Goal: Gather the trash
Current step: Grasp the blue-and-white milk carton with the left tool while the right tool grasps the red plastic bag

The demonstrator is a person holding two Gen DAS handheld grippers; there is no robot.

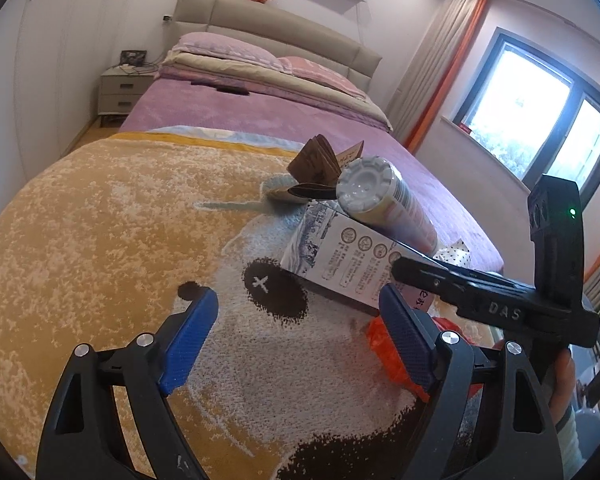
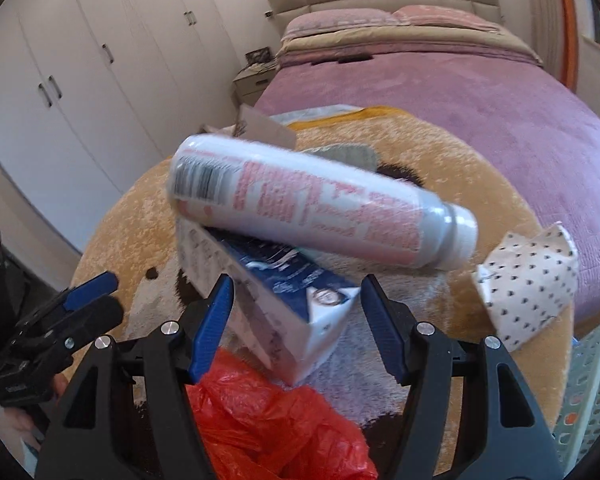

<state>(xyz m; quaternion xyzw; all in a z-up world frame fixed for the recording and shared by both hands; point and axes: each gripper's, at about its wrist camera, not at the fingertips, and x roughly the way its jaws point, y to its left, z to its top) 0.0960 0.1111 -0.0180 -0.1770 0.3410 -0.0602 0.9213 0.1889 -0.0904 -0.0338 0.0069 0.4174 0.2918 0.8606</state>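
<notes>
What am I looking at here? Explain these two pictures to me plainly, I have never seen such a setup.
No robot is here: a person holds a two-finger claw tool in each hand, and each tool carries a wide-angle camera looking along its blue fingers. One picture is from the left claw, the other from the right claw. Each view also catches the other tool at its edge.

Both claws are open and hold nothing. They hover over a yellow blanket with a cartoon pattern, spread on a bed with a purple cover.

On the blanket lies trash: a white and blue carton, a white bottle with pink print resting across it, a red plastic bag nearest the claws, a dotted paper scrap, and brown folded cardboard farther back. A pale green perforated basket shows at the right claw view's edge.
</notes>
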